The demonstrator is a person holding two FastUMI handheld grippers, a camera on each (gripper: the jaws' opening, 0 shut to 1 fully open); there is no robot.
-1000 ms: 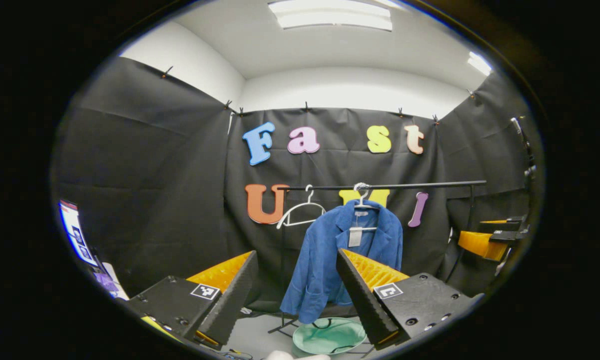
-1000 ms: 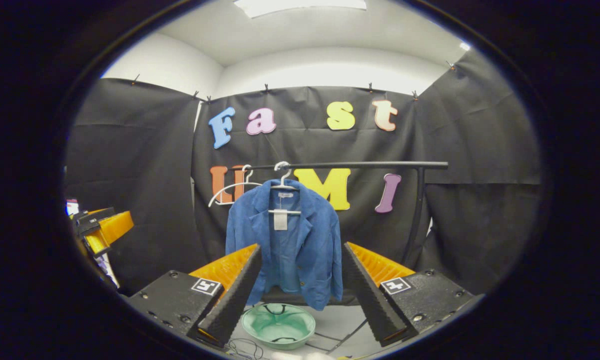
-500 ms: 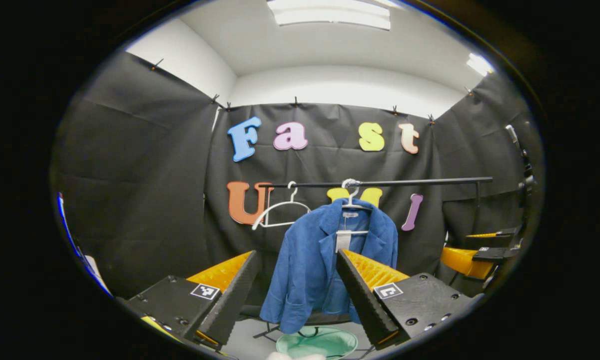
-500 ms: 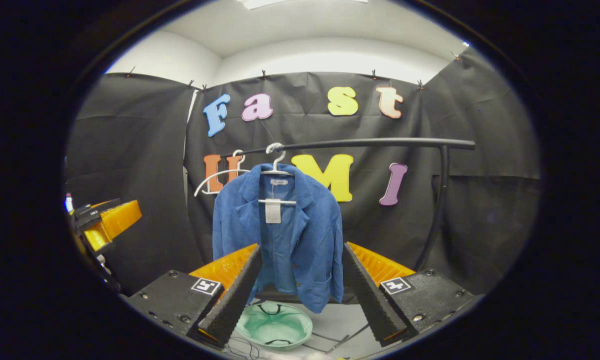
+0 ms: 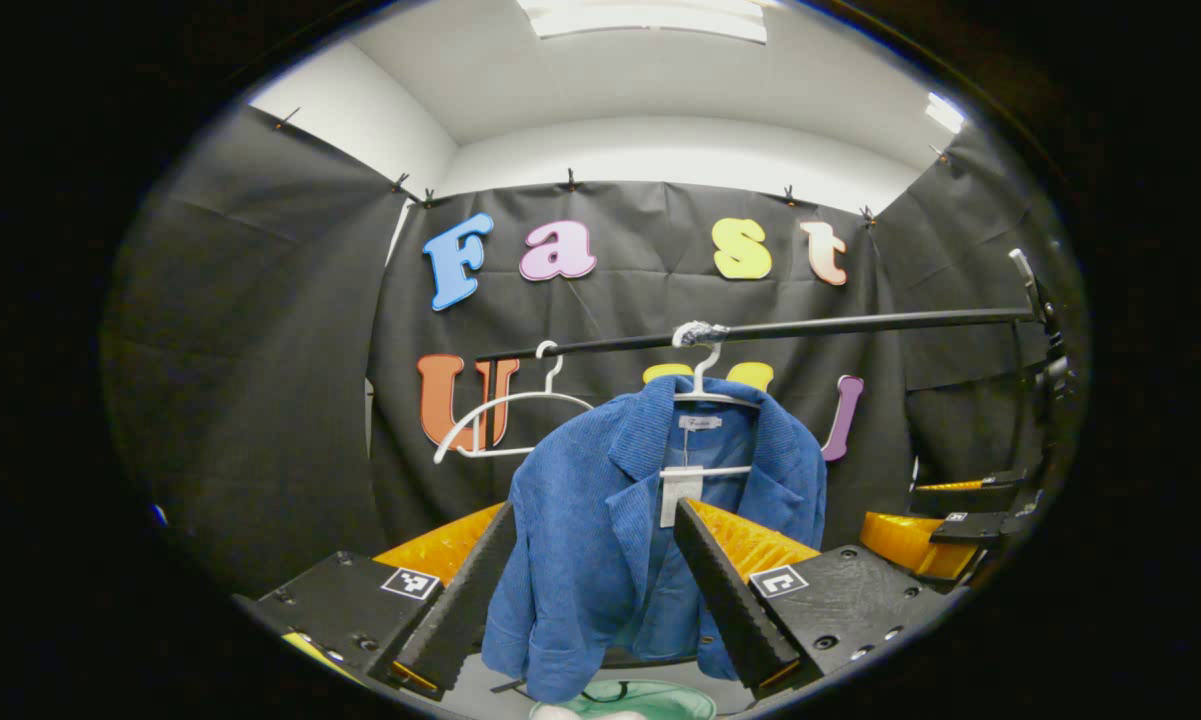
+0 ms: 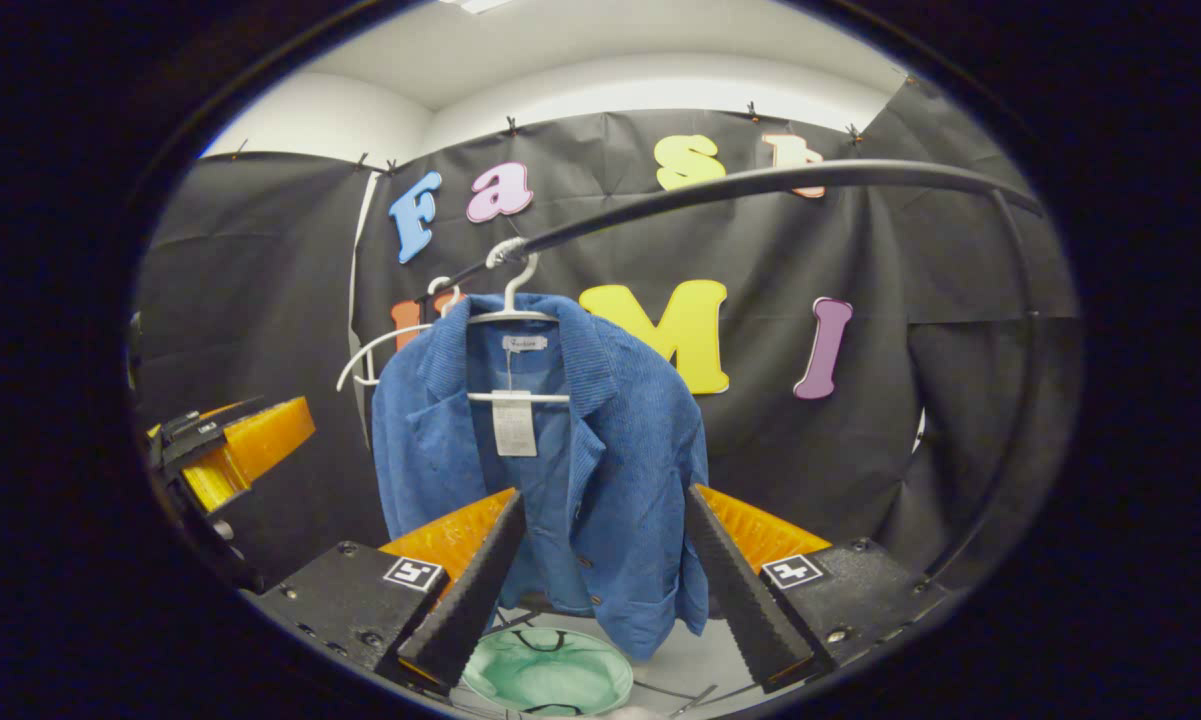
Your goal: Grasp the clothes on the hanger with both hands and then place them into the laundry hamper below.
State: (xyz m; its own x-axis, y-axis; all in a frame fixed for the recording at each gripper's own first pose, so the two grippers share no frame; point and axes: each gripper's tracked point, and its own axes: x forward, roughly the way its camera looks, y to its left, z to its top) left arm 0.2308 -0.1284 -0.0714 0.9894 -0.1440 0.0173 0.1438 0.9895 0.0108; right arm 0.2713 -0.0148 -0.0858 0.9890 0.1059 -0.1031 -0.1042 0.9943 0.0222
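Laundry hamper (image 6: 547, 672): pale green, round, open-topped, on the floor at 6 o'clock in the right gripper view, directly beneath the jacket hem. Inside, only dark curved handle straps can be made out. In the left gripper view its rim (image 5: 660, 700) peeks out at 6 o'clock.

Blue corduroy jacket (image 6: 560, 470) hangs front-open on a white hanger (image 6: 512, 300) hooked over a black rail (image 6: 760, 185); a white tag dangles at the collar. An empty white hanger (image 5: 505, 425) hangs on the same rail at roughly 9 o'clock from the jacket.

Left gripper (image 5: 592, 590): jaws spread wide, nothing between them; it points at the jacket (image 5: 640, 520), whose lower front shows between the fingers, not touching as far as can be told. Right gripper (image 6: 600, 585): jaws likewise spread, empty, aimed at the jacket's lower half, rail arching overhead. Each gripper appears at the other's edge: the right one (image 5: 945, 525) at 3 o'clock in the left gripper view, the left one (image 6: 230, 460) at 9 o'clock in the right gripper view.

Floor pale grey. Black cloth walls pinned along the top, white wall and ceiling above, ceiling light panel (image 5: 650, 18) at 12 o'clock.
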